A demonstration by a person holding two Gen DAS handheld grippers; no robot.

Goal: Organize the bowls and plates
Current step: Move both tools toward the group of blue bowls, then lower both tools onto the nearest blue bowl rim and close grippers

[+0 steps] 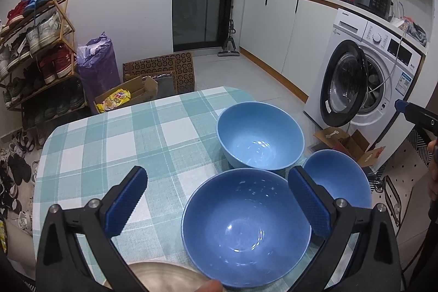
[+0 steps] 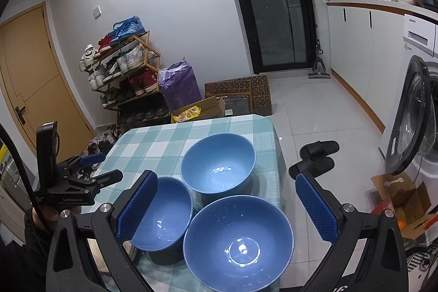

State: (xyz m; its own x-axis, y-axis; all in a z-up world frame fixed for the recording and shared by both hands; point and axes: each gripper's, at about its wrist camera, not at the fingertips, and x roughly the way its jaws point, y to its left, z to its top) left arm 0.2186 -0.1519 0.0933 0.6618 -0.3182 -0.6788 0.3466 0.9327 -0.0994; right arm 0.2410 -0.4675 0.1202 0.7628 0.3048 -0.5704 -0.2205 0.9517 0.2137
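Three blue bowls stand close together on a table with a green and white checked cloth (image 1: pixel 115 144). The palest bowl (image 1: pixel 260 136) (image 2: pixel 219 163) is the farthest. My left gripper (image 1: pixel 217 174) is open above the darker bowl (image 1: pixel 246 226) (image 2: pixel 161 215), its pads apart on either side and touching nothing. A metal dish (image 1: pixel 164 275) (image 2: pixel 131 251) peeks out by that bowl. My right gripper (image 2: pixel 225 177) hovers open over the third bowl (image 2: pixel 238 240) (image 1: pixel 336 177). The left gripper (image 2: pixel 106 167) shows at the left of the right wrist view, held by a hand.
A washing machine (image 1: pixel 369 67) with its door open stands to the right, with cardboard boxes (image 2: pixel 405 199) on the floor. Black slippers (image 2: pixel 317 155) lie beside the table. A shoe rack (image 2: pixel 126 73) and a purple bag (image 2: pixel 180 84) stand beyond the table's far edge.
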